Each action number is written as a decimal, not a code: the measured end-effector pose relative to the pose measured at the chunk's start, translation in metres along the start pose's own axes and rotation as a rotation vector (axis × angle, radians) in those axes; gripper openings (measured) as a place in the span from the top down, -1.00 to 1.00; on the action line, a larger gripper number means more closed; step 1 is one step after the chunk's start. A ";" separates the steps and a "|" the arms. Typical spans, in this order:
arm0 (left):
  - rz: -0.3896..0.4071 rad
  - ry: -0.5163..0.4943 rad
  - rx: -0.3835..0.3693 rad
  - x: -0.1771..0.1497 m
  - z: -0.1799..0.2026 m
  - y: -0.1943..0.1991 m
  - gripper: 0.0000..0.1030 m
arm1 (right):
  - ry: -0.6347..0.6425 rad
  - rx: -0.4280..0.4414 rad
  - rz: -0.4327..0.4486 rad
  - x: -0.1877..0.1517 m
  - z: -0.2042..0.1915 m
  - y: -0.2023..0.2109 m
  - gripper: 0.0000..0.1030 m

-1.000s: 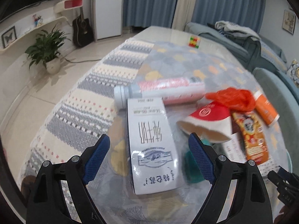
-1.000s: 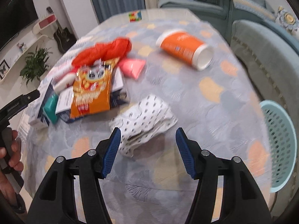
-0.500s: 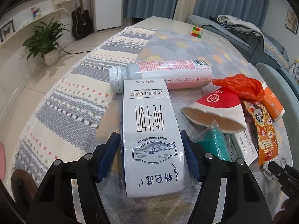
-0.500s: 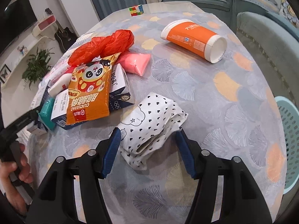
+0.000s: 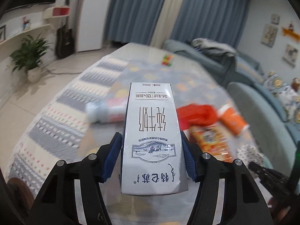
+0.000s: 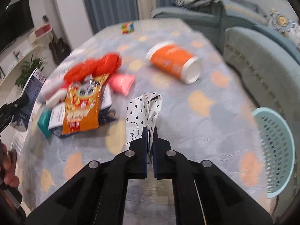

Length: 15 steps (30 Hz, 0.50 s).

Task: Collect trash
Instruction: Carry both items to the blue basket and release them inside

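Fingers of the left gripper (image 5: 151,159) are clamped on both sides of the white milk carton (image 5: 151,136), which is now held up off the table (image 6: 215,101); half a second ago it was still lying flat between them, and a second ago those blue pads stood wide apart. Over on the right gripper (image 6: 149,148), the jaws are pinched nearly together on the heart-print paper bag (image 6: 144,110), which has been squashed narrow and pulled up, where before it was spread loose on the cloth between spread fingers. Left behind near the table's left edge: the orange snack bag (image 6: 82,105), a red plastic bag (image 6: 93,67), a pink packet (image 6: 121,82) and a teal packet (image 6: 44,121). An orange cup (image 6: 174,63) is lying on its side toward the far right. A light-blue basket (image 6: 275,144) is seen just past the table's right edge. Both views are quite blurred.
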<state>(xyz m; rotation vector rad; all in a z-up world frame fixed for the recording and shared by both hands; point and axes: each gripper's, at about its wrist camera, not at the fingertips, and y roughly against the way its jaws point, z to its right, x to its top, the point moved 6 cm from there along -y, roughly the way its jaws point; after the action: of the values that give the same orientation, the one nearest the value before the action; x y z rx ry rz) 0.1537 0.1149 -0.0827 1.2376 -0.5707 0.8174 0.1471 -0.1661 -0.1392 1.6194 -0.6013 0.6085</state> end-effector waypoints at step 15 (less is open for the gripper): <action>0.053 -0.236 -0.321 0.008 0.175 0.020 -0.14 | -0.158 -0.226 0.217 0.030 0.119 0.091 0.94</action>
<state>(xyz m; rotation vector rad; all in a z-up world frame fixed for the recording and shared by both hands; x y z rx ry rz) 0.1515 -0.0504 -0.0205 1.0305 -0.8933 0.5979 0.1127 -0.2970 -0.0678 1.4080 -0.9379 0.5515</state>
